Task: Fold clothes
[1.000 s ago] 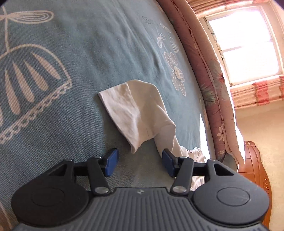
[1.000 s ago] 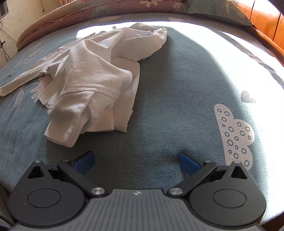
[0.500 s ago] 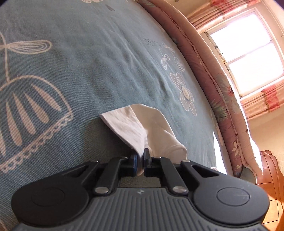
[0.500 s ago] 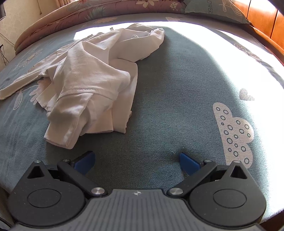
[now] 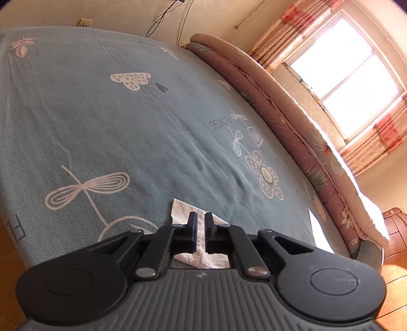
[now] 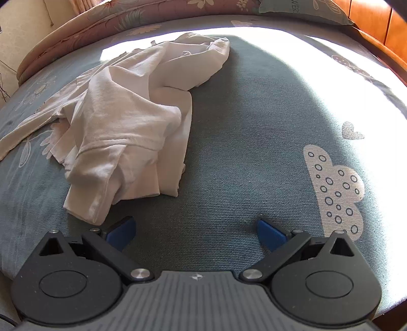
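Observation:
A crumpled white shirt [image 6: 127,122] lies on the teal bedspread [image 6: 254,127] in the right wrist view, reaching from the sunlit far side toward the near left. In the left wrist view my left gripper [image 5: 201,216] is shut on the shirt's sleeve end [image 5: 182,210], lifted off the bedspread [image 5: 114,127]; most of the cloth is hidden behind the jaws. My right gripper [image 6: 195,229] stands open above bare bedspread, its left blue pad [image 6: 120,230] just short of the shirt's near corner, nothing between the fingers.
A rolled pink floral quilt [image 5: 292,114] lines the bed's far edge under a bright window [image 5: 343,84]. A wooden headboard [image 6: 376,23] and a pillow [image 6: 300,10] lie at the right wrist view's top right. Wooden floor [image 5: 391,285] shows beside the bed.
My left gripper closed on the white sleeve end, then rose and tilted up, lifting the cloth off the bedspread. In the right wrist view the shirt's left sleeve is drawn out leftward; the right gripper stayed put.

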Tool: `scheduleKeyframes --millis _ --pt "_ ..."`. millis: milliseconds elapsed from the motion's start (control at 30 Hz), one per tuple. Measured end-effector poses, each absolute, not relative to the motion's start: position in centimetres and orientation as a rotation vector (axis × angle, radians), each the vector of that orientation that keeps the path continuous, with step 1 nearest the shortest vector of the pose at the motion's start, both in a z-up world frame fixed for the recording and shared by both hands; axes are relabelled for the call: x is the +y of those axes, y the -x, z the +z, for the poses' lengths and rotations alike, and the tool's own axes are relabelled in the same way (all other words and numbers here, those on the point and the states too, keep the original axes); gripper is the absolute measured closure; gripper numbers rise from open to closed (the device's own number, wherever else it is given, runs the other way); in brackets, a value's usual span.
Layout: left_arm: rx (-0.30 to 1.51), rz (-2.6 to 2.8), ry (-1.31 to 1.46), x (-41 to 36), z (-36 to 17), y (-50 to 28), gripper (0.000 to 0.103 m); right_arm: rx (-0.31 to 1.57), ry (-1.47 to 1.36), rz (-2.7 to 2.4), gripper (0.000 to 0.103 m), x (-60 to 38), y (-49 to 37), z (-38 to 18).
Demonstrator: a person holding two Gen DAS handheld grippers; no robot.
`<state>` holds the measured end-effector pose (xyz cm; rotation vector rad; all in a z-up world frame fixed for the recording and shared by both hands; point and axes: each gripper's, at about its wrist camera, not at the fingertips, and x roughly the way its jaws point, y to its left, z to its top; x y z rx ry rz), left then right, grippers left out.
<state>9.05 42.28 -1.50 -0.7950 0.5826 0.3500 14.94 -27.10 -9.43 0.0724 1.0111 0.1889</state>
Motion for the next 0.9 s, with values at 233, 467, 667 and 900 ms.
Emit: scheduleKeyframes --millis 233,467,667,900 --pt "0.704 0.104 0.636 36.5 -1.7 -16.4 0.078 1.028 -0.083 0.186 0.000 -27.2 -15.4 -9.3" --pt "0.769 -0.104 0.468 28.3 -3.2 -27.4 0.072 1.034 -0.059 0.186 0.000 -27.1 -15.7 -9.4" --pt "0.819 -0.131 0.406 24.7 -6.5 -33.5 0.072 1.030 -0.011 0.181 0.000 -26.9 -16.0 -9.6" --pt "0.805 -0.165 0.263 21.7 -8.1 -32.7 0.073 1.017 0.009 0.161 0.000 -26.8 -16.5 -10.0"
